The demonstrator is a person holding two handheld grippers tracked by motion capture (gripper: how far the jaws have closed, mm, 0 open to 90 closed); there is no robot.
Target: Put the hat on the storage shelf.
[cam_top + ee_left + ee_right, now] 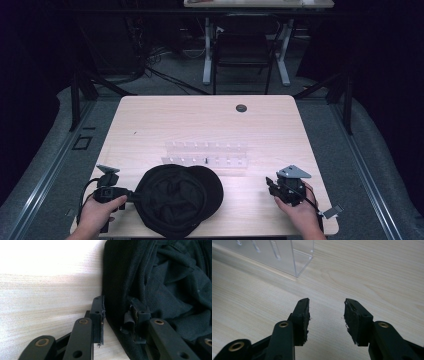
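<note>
A black cap (175, 200) lies upside down on the near middle of the wooden table (200, 120), its brim toward the right. My left gripper (134, 196) is at the cap's left edge, held by a hand. In the left gripper view the jaws of my left gripper (116, 315) straddle the rim of the cap (162, 277), one outside and one inside, with a gap still between them. My right gripper (270, 186) rests near the table's front right. In the right gripper view, that right gripper (326, 315) stands open over bare wood with nothing between its pads.
A clear acrylic rack (207, 155) with rows of small pegs stands just behind the cap; its corner (274, 255) lies ahead and left of my right gripper. A round cable hole (241, 108) sits near the far edge. A chair and desk stand beyond the table.
</note>
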